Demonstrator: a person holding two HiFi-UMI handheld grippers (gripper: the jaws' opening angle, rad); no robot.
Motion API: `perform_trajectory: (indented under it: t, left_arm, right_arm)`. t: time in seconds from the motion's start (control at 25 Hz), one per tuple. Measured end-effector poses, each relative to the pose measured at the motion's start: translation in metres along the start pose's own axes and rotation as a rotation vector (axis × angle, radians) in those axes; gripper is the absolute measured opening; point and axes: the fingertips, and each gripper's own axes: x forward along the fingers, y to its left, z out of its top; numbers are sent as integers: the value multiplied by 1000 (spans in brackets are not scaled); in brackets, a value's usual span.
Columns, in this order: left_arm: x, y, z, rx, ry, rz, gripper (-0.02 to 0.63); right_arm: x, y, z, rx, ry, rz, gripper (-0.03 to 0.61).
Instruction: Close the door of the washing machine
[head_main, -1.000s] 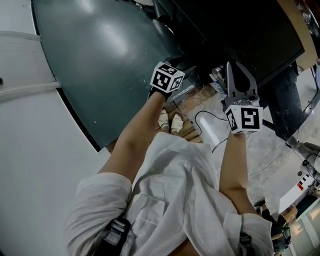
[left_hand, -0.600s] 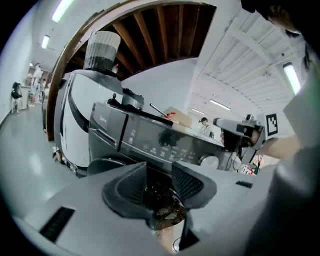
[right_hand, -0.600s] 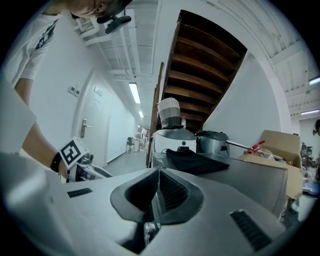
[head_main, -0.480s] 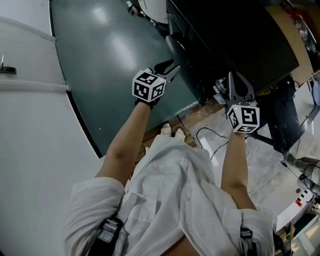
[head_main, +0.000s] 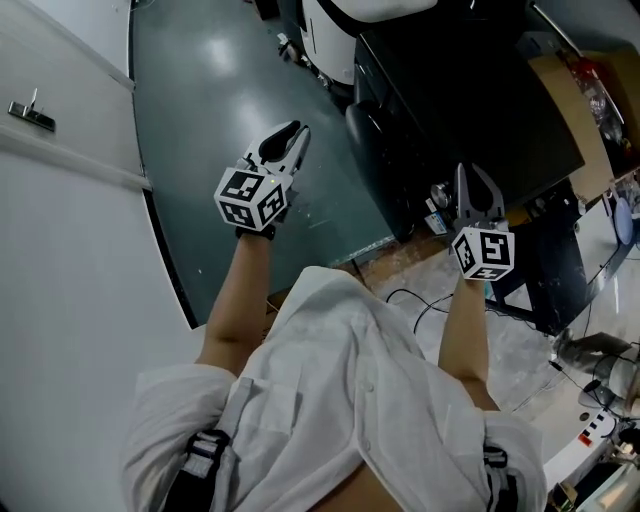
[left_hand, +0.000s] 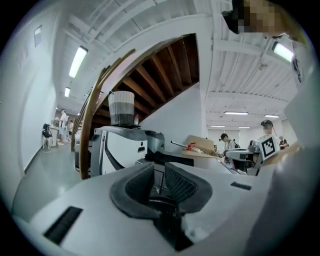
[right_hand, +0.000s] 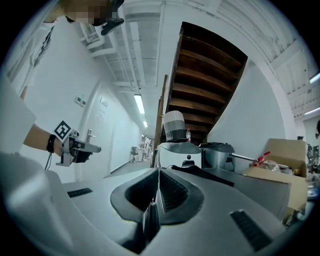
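Since a second ago my left gripper (head_main: 288, 135) has climbed away from the dark edge of the desk (head_main: 470, 90) and swung out to the desk's left, while my right gripper (head_main: 472, 178) has risen only a little and hangs at the desk's near edge.

Left of the desk lies the green floor (head_main: 220, 120), and my left gripper hangs over it. Past the desk's far end stands the washing machine (left_hand: 118, 150), white with a dark curved band on its front. It is well apart from both grippers. A striped roll (left_hand: 121, 107) sits on top of it. I cannot tell from here whether its door is open or shut.

My left jaws are closing with nothing between them, only a narrow gap left. My right jaws are together and empty.

I judge that no push on the door is under way now, as neither gripper is near the machine. The next move calls for going along the desk to the washer and checking the door. If it stands ajar, I should press it with closed jaws until it latches.
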Motion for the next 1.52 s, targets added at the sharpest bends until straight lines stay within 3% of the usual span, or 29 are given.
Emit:
perform_trajectory:
  t: [0.16,0.4,0.68,1.52]
  left_arm:
    - [-25,6,34,27,-80,51,71]
    - [-52,5,55,125,-122,86,61]
    - [-71,13,69,136,-167,105,57]
    - [-84,21,72,142,-192,75,57]
  right_arm:
    - [2,5,22,-14,-35,18,31]
    - [-3,10,48,-15,-95,37,31]
    - [-1,11,54,-38,-73,26,28]
    - [1,31,67,-84,-65,12,28]
